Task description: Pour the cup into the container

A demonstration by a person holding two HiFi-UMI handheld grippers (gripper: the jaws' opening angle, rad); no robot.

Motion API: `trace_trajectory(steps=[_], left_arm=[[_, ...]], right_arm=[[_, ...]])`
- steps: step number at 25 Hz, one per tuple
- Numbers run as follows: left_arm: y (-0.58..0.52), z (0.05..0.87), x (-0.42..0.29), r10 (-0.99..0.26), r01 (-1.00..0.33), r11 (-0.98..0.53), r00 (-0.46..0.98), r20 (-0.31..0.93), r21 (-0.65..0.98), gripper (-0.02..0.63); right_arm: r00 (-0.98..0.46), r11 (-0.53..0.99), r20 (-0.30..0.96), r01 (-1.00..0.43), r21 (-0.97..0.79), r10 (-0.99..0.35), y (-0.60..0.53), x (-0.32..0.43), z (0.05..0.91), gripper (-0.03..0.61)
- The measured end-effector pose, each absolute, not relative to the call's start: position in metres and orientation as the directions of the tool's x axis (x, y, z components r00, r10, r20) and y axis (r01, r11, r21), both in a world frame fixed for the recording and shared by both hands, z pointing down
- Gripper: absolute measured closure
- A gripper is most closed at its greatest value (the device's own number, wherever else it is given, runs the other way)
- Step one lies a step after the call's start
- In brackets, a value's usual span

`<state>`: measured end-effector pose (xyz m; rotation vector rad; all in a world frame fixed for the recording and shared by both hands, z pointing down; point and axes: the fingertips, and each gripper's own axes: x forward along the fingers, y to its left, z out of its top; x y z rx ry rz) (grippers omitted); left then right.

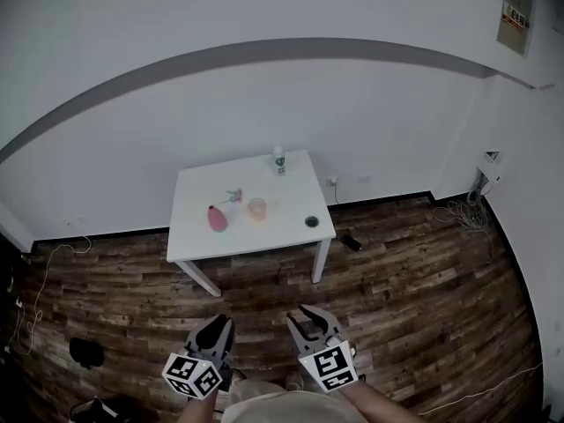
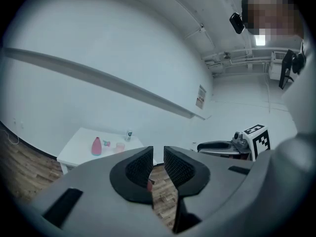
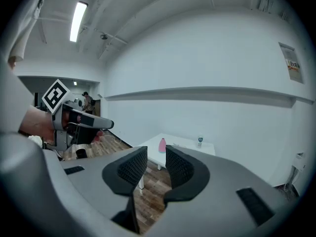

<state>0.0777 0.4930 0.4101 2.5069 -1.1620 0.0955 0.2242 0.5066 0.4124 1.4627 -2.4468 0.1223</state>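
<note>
We hold both grippers low over the wooden floor [image 1: 423, 271], well apart from the white table [image 1: 256, 247]. The left gripper [image 1: 216, 324] has its jaws drawn together on nothing, and the right gripper [image 1: 308, 317] likewise. On the table, the pale pink cup [image 1: 256, 208] stands near the middle, just right of a pink bottle [image 1: 217, 218]. A small dark round object [image 1: 311, 222] lies nearer the front right corner.

Bare lab room, white table [image 1: 291, 192], wood floor [image 1: 414, 271]
</note>
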Motion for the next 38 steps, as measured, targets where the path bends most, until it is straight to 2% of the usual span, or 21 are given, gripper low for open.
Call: trace_trajectory(steps=[3, 5, 7, 21, 38], left_arm=[[0.493, 0.410, 0.076, -0.725, -0.751, -0.586, 0.654, 0.217, 0.306, 0.540], [0.491, 0.408, 0.074, -0.727, -0.752, -0.585, 0.652, 0.215, 0.303, 0.540], [0.490, 0.408, 0.072, -0.730, -0.754, -0.584, 0.650, 0.213, 0.300, 0.540], [0.465, 0.423, 0.060, -0.725, -0.764, -0.577, 0.642, 0.250, 0.290, 0.540], [0.326, 0.455, 0.046, -0.659, -0.722, -0.618, 0.691, 0.296, 0.310, 0.540]], right_arm=[[-0.480, 0.499, 0.255, -0.866, 0.014, -0.840, 0.509, 0.223, 0.407, 0.455], [-0.492, 0.505, 0.240, -0.863, -0.009, -0.837, 0.509, 0.224, 0.405, 0.417], [-0.488, 0.499, 0.232, -0.866, -0.014, -0.841, 0.507, 0.227, 0.406, 0.407], [-0.468, 0.471, 0.209, -0.881, -0.038, -0.859, 0.474, 0.228, 0.407, 0.407], [-0.448, 0.455, 0.237, -0.890, -0.025, -0.862, 0.346, 0.213, 0.419, 0.407]])
